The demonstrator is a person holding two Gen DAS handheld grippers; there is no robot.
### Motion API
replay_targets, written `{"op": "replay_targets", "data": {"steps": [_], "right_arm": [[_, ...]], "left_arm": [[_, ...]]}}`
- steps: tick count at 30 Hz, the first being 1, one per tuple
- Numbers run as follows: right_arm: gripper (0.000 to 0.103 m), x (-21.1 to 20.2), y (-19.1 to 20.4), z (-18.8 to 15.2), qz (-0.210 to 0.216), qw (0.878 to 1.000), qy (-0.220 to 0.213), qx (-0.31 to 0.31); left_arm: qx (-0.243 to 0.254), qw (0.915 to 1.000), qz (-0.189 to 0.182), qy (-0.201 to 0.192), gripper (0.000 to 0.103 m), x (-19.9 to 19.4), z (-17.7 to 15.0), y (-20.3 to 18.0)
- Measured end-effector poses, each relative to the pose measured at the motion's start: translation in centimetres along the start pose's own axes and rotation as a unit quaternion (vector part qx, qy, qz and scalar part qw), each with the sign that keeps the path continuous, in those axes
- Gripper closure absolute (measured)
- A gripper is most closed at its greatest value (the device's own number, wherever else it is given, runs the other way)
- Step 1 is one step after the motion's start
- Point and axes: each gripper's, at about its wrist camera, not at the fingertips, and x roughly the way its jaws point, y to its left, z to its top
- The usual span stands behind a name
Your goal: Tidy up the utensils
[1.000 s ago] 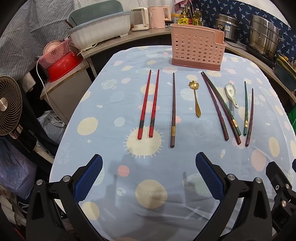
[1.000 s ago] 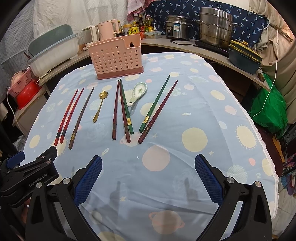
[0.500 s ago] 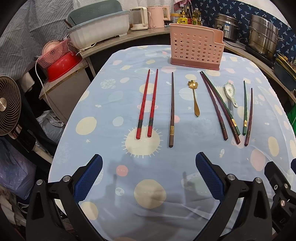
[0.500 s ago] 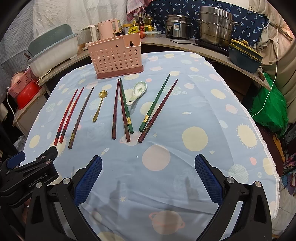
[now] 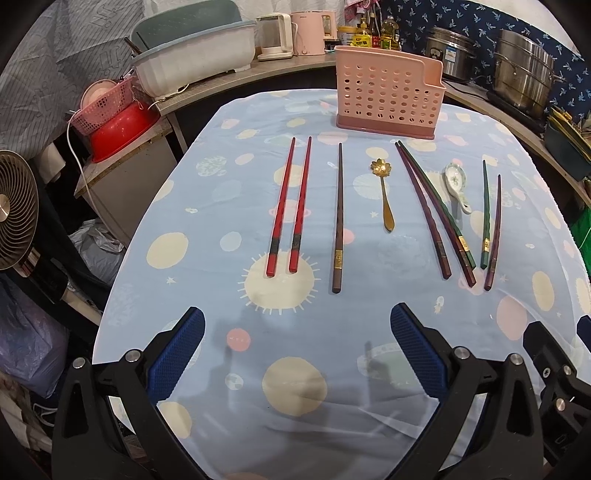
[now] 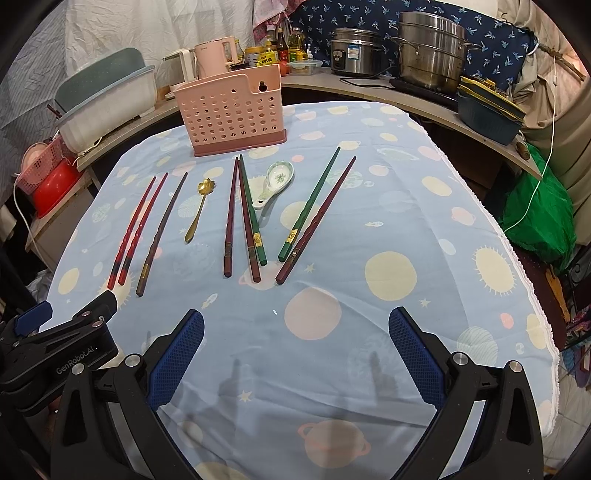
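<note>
Utensils lie in a row on the blue patterned tablecloth (image 5: 295, 369): a pair of red chopsticks (image 5: 290, 206), a single brown chopstick (image 5: 338, 218), a gold flower spoon (image 5: 384, 194), three crossed dark red and green chopsticks (image 5: 434, 210), a white ceramic spoon (image 5: 456, 184), then a green and a dark red chopstick (image 5: 490, 221). A pink perforated holder (image 5: 388, 94) stands behind them. My left gripper (image 5: 297, 328) is open, hovering short of the red and brown chopsticks. My right gripper (image 6: 295, 326) is open too, near the table's front edge, with the chopsticks (image 6: 317, 214) ahead.
A counter runs behind the table with a white tub (image 5: 195, 70), kettles (image 5: 314, 33), a rice cooker (image 6: 354, 51) and steel pots (image 6: 432, 55). A red bowl with a pink basket (image 5: 114, 122) and a fan (image 5: 16, 210) sit left. A green bag (image 6: 535, 214) lies off the right edge.
The left wrist view has drifted slightly nearer the utensils. Both grippers stay open and nothing on the table has moved.
</note>
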Motion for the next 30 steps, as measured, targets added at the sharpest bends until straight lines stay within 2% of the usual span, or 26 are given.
{"op": "replay_targets", "data": {"steps": [30], "right_arm": [[0.006,0.14,0.01,-0.09,0.001,1.000,0.002,0.001]], "left_arm": [[-0.003,1.0000,-0.008,0.004,0.007,0.22,-0.18,0.13]]}}
